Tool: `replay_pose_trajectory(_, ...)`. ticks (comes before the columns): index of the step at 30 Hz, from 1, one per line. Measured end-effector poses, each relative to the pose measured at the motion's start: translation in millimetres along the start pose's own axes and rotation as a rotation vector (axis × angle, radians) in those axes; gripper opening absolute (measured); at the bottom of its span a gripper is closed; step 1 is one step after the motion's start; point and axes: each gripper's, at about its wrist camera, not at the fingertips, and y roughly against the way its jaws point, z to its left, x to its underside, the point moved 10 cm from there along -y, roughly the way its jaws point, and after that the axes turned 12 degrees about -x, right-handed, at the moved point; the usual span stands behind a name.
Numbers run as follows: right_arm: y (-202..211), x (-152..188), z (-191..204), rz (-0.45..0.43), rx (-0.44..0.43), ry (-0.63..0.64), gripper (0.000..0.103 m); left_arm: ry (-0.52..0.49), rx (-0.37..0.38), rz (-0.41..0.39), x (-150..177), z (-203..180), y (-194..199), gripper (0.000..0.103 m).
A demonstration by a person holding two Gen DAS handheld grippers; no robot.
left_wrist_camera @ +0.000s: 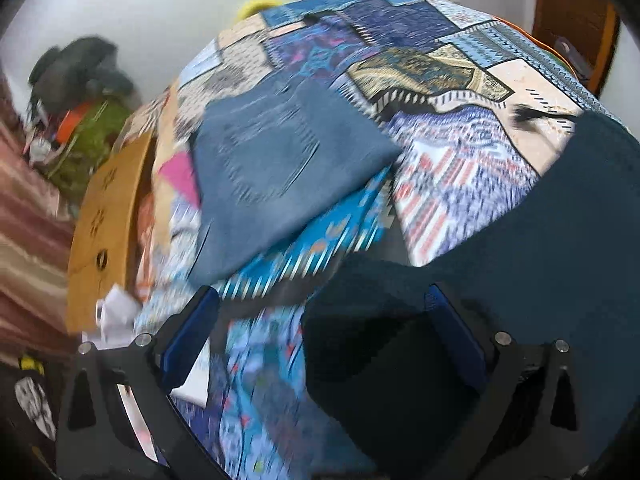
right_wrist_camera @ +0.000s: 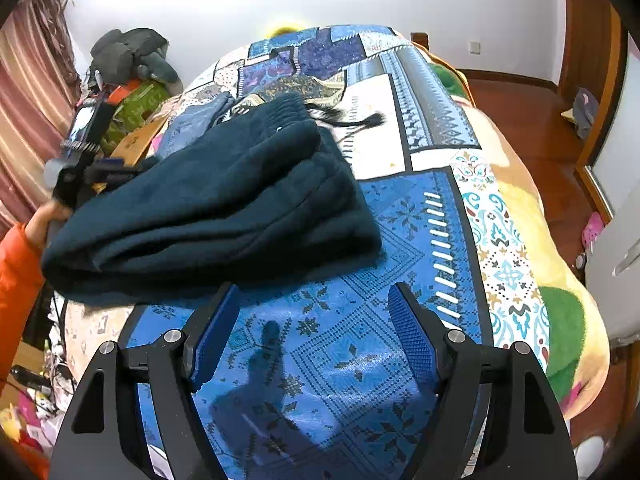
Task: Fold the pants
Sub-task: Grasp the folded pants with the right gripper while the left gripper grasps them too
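the right tongs hang spread wide and empty over the blue patterned patchwork bedspread, their blue ribbed pads clear of any cloth, just short of the near edge of the dark teal fleece pants. the pants lie on the bed already doubled into a thick, layered bundle, waistband end toward the far side with a black drawstring trailing out. the left tongs are also spread; the right-hand pad sits against or over the bundle's edge, though blur makes it impossible to say whether cloth is actually between the pads, and nothing is pinched. in the right wrist view the left tongs show at the bundle's left end, held by a hand in an orange sleeve. beyond lies a folded blue denim garment, apart from the fleece pair.

judging by the layers, the folding looks far along: the step in hand seems to be the left tongs coming in on the bundle's end. the next move probably calls for pinching through all layers at once, so a last fold or a lift does not let the soft stack slide open.
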Motion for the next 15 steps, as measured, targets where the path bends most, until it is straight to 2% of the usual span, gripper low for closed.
replay_pose_trajectory(4, 7, -6, 10, -0.026, -0.009, 0.027, 0.073, 0.047, 0.021, -0.005, 35, 19, 25, 0.103)
replay_pose_trajectory(7, 13, -13, 19, -0.052, -0.023, 0.048, 0.073, 0.070, 0.069, -0.004, 55, 21, 46, 0.103)
replay_pose_trajectory(11, 16, -22, 33, -0.082, -0.042, 0.076, 0.073, 0.080, 0.166, 0.005, 78, 6, 71, 0.103)
replay_pose_trajectory(15, 12, -26, 42, -0.087, -0.061, 0.093, 0.073, 0.103, 0.244, -0.007, 85, -18, 89, 0.103)
